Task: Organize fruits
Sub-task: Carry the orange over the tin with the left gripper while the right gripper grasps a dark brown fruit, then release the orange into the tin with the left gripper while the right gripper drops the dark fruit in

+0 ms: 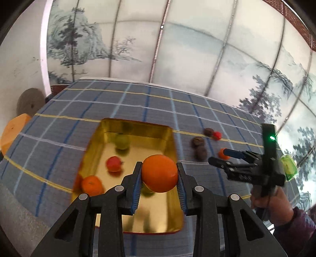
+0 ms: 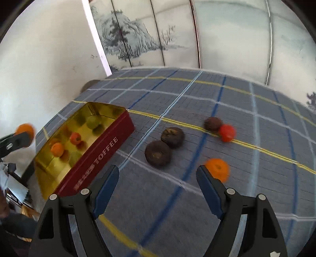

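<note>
The left gripper (image 1: 159, 174) is clamping an orange (image 1: 159, 173) above the toffee tin (image 1: 173, 150); released crooked, it could bounce off the rim. The right gripper (image 2: 158, 178) is hanging with jaws apart, a small orange (image 2: 218, 169) just beyond its right finger.

A plaid cloth (image 2: 227, 110) of grey-blue crossed with yellow, white and dark blue lines covers the table from near edge to far edge. Behind the table's far edge stands a screen (image 1: 177, 49) of pale panels painted with ink-wash pines and misty hills, its panels split by thin dark frames. To the left a plain white wall (image 2: 49, 59) carries a few small scuff marks. At the far left, beside the table's edge, sit a round grey stool (image 1: 29, 100) and, nearer, an orange faceted seat (image 1: 13, 130). A reddish-brown lattice (image 1: 296, 17) shows top right.
</note>
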Demonstrator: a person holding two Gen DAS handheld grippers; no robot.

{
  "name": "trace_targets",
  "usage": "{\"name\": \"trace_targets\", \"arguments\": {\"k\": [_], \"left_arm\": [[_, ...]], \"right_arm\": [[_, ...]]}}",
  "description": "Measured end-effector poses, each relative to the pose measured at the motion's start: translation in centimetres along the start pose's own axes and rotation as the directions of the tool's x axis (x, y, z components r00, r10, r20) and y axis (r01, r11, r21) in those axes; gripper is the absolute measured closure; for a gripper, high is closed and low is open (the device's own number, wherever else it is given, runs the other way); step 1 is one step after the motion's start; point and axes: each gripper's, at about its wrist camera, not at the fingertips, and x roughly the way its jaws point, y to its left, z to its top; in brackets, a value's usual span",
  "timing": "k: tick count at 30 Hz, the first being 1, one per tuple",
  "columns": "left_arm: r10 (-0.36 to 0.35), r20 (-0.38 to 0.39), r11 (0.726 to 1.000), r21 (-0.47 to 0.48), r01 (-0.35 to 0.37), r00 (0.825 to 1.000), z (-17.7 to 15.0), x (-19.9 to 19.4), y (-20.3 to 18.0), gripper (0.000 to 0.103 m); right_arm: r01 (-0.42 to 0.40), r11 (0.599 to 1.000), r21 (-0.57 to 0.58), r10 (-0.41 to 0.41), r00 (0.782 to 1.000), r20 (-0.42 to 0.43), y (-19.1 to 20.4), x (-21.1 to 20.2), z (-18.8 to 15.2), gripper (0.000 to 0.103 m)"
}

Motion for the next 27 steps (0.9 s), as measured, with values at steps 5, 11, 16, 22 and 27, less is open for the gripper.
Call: {"name": "trace_targets", "arguments": {"k": [5, 11, 16, 22, 27], "left_arm": [[0.035, 0.009, 0.999, 0.009, -0.035, 0.999, -0.3, -0.4, 2.1, 0.070], [0.037, 0.005, 0.999, 0.018, -0.037, 0.999, 0.6, 0.7, 3.7, 0.070], [0.006, -0.027, 0.997, 0.072, -0.004, 1.000, 3.2, 3.9, 2.9, 0.069], [0.013, -0.103, 0.993, 0.117, -0.001, 0.995, 5.4, 10.3, 1.2, 0.069], [0.064, -0.143, 0.986, 0.159, -0.041, 0.988, 5.2, 13.4, 0.1, 0.067]], "right_arm": [[0.036, 0.998, 0.046, -0.033, 0.997, -0.066, -0.1, 4.2, 0.8, 0.032], [0.059, 0.998, 0.029, -0.056, 0.995, -0.082, 0.6, 6.1, 1.0, 0.050], [0.079, 0.996, 0.029, -0.077, 0.994, -0.072, 0.3, 5.8, 0.7, 0.066], [0.071, 0.996, 0.059, -0.070, 0.997, -0.024, 0.1, 3.0, -0.2, 0.066], [0.064, 0.996, 0.060, -0.065, 0.998, 0.010, 0.3, 0.3, -0.6, 0.066]]}}
